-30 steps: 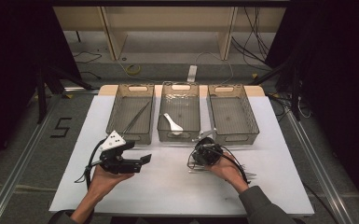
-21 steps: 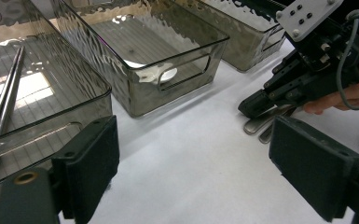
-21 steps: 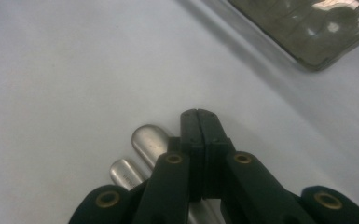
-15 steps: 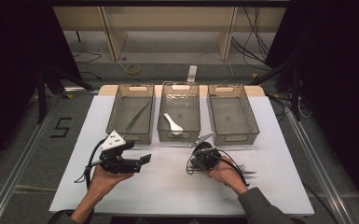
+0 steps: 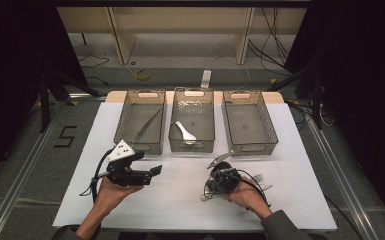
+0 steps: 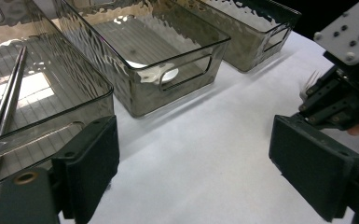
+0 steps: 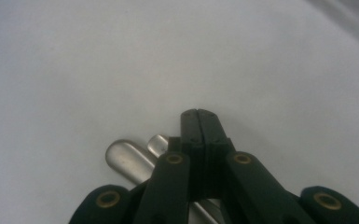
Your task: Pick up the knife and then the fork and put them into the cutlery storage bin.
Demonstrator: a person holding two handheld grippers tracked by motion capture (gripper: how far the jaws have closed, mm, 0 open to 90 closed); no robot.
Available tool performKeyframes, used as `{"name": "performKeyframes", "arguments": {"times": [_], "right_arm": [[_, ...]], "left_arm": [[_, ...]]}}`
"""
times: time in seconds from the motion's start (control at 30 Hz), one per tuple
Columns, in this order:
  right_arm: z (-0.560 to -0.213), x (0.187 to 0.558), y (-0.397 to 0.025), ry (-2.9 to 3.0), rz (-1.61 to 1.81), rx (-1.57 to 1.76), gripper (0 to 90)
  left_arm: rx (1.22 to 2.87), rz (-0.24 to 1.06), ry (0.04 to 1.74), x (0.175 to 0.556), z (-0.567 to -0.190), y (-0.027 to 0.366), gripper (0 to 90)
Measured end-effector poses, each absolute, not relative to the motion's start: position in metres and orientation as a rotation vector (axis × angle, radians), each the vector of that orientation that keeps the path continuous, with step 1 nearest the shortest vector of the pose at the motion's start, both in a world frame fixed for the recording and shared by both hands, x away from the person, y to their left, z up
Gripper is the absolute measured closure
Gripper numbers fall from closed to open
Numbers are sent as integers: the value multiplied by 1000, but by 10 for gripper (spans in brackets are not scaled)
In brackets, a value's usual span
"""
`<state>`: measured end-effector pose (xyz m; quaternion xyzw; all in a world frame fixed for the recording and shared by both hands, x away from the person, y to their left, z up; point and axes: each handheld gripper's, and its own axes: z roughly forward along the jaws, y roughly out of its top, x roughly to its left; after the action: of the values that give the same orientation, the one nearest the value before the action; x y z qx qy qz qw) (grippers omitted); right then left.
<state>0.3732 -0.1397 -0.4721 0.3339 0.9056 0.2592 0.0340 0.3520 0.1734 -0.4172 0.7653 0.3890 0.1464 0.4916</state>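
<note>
My left gripper hovers open over the white table, left of centre; its wide-apart pads hold nothing. My right gripper points down at a small pile of metal cutlery near the table's front. In the right gripper view the jaws are pressed together just above the tabletop. Two rounded metal handle ends lie beside and under them; I cannot tell whether either is pinched. The right gripper also appears at the right edge of the left gripper view.
Three clear bins stand in a row at the back. The left bin holds metal chopsticks, the middle bin a white spoon, and the right bin nothing. Dark floor and cables surround the table.
My right gripper has come down and toward the table's front edge, onto the cutlery pile. The left gripper has stayed in place, still open.
</note>
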Motion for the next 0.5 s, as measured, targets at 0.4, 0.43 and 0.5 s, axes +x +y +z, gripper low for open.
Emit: {"name": "performKeyframes", "arguments": {"times": [0.4,0.43,0.5], "right_arm": [[-471,344,-154,2833,775,982,900],[-471,343,-155,2833,776,970,900],[-470,339,-157,2839,767,971,900]], "left_arm": [[1860,358,944,352,-417,173,156],[1859,357,944,352,-417,173,156],[1860,358,944,352,-417,173,156]]}}
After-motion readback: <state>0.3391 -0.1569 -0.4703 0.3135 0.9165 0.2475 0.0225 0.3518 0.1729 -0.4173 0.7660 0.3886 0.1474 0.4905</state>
